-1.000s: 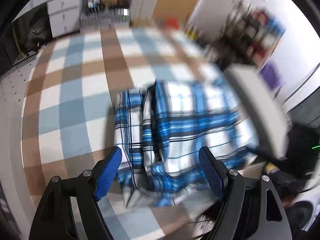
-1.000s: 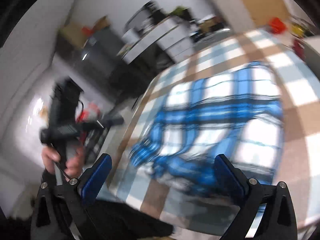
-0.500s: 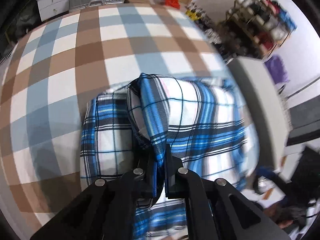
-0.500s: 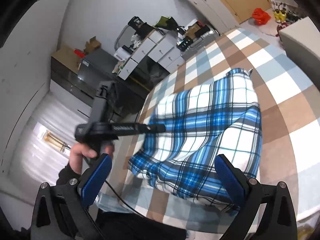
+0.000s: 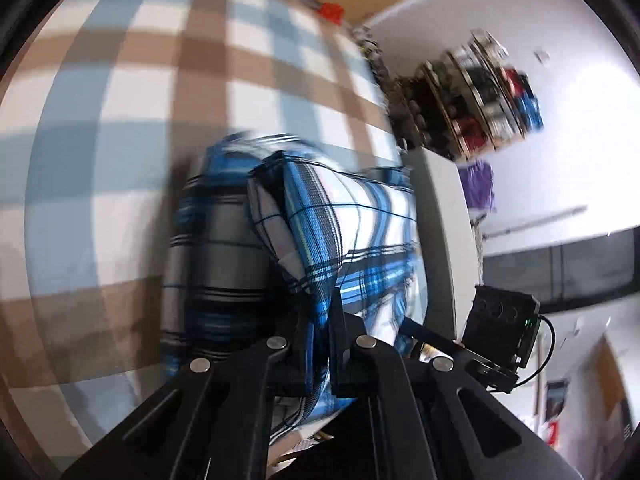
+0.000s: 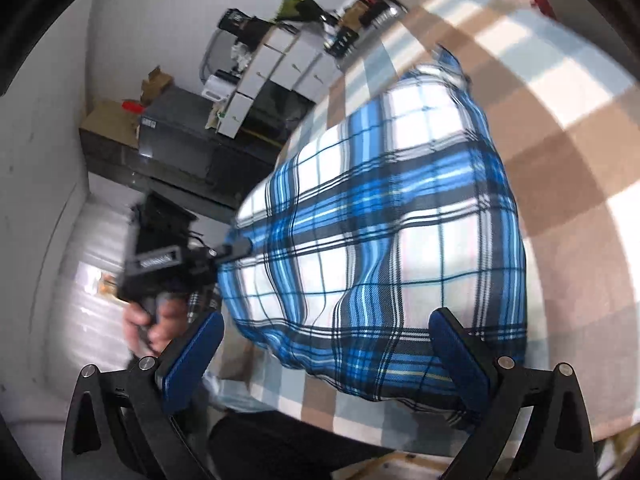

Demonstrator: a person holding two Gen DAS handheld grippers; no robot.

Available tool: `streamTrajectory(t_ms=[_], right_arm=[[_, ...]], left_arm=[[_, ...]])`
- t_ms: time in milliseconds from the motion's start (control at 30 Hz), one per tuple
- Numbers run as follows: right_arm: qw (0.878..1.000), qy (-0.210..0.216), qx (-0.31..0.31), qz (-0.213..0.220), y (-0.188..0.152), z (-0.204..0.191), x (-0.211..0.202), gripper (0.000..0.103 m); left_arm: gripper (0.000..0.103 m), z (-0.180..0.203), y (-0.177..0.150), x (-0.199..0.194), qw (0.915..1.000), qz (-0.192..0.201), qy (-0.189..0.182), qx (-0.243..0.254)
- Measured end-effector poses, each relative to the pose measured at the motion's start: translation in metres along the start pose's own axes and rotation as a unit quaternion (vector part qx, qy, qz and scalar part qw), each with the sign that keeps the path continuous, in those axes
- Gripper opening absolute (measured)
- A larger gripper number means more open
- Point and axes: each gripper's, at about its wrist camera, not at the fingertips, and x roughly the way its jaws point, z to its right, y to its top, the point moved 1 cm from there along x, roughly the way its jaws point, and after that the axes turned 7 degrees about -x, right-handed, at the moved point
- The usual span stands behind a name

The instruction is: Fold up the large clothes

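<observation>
on the checked tablecloth [image 6: 560, 152], my left gripper [image 5: 320, 320] is pinching an edge of the blue plaid shirt [image 6: 384, 232], and my right gripper [image 6: 326, 354] stands spread above it.

We see a desk [image 5: 120, 92] covered by a checked cloth [image 6: 560, 128] in large brown, pale blue and white squares, reaching to the desk's edges in both views. Directly on it lies 1 blue, white and black plaid garment [image 6: 392, 216], partly folded, near the edge closest to us. In the left wrist view its layers [image 5: 224, 248] rest on the cloth, with 1 fold raised above them. The surrounding cloth lies flat.
</observation>
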Motion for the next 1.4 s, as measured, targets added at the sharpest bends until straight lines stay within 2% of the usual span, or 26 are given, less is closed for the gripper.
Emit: streamTrajectory(t_ms=[100,267,367,467,533,600,633,667,733,800,867,900,933,967,1033,1133,1233,1333,1400], right_arm=[[1.0,0.012,0.002,-0.021,-0.001,0.003,0.01,0.103],[0.999,0.031,0.022,-0.032,0.001,0.012,0.015,0.103],[0.996,0.057,0.055,-0.029,0.004,0.022,0.013,0.103],[0.997,0.056,0.054,-0.025,0.003,0.022,0.011,0.103],[0.997,0.047,0.046,-0.026,0.002,0.019,0.011,0.103],[0.998,0.042,0.043,-0.027,0.0,0.017,0.011,0.103],[0.998,0.039,0.043,-0.027,0.0,0.017,0.011,0.103],[0.998,0.037,0.044,-0.027,0.0,0.016,0.011,0.103],[0.998,0.036,0.046,-0.027,0.0,0.016,0.011,0.103],[0.998,0.036,0.047,-0.026,0.001,0.015,0.012,0.103],[0.998,0.037,0.046,-0.025,0.003,0.013,0.014,0.103],[0.998,0.037,0.045,-0.025,0.003,0.013,0.014,0.103],[0.998,0.038,0.044,-0.025,0.003,0.013,0.014,0.103],[0.998,0.039,0.043,-0.024,0.002,0.014,0.013,0.103],[0.998,0.041,0.046,-0.021,0.001,0.015,0.012,0.103],[0.997,0.05,0.061,-0.015,0.001,0.019,0.009,0.103],[0.995,0.063,0.08,-0.01,0.002,0.025,0.007,0.103],[0.993,0.076,0.09,0.004,0.002,0.029,0.001,0.103],[0.991,0.089,0.095,0.019,0.003,0.03,-0.005,0.103]], left_arm=[[0.0,-0.019,-0.004,0.006,0.9999,0.0,-0.005,-0.011],[0.006,-0.013,-0.008,0.004,0.9996,0.016,0.014,0.016],[0.011,-0.014,-0.005,-0.011,0.9995,0.021,0.023,0.001],[0.012,-0.007,-0.014,-0.042,0.9982,0.052,0.031,0.003],[0.025,-0.002,-0.025,-0.053,0.9979,0.048,0.043,0.01],[0.065,0.0,-0.038,-0.057,0.9976,0.042,0.054,0.014],[0.07,0.002,-0.048,-0.054,0.9966,0.034,0.074,0.014],[0.07,0.002,-0.054,-0.047,0.9958,0.019,0.089,0.014],[0.07,0.0,-0.063,-0.033,0.9954,-0.013,0.095,0.011],[0.07,-0.003,-0.067,-0.015,0.9914,-0.027,0.128,0.012],[0.068,-0.007,-0.064,-0.001,0.9888,-0.035,0.145,0.003],[0.055,-0.008,-0.063,0.005,0.9909,-0.04,0.128,-0.007],[0.036,-0.006,-0.061,0.009,0.9928,-0.049,0.108,-0.014],[0.0,-0.001,-0.06,0.013,0.9931,-0.056,0.103,-0.013],[0.0,0.016,-0.058,0.013,0.9957,-0.053,0.075,0.009],[0.0,0.066,-0.054,0.009,0.9964,-0.041,0.038,0.064],[0.0,0.111,-0.047,-0.003,0.9934,-0.024,-0.012,0.112],[0.0,0.143,-0.042,-0.019,0.9813,-0.006,-0.104,0.162],[0.0,0.141,-0.05,-0.026,0.9702,0.01,-0.147,0.192]])
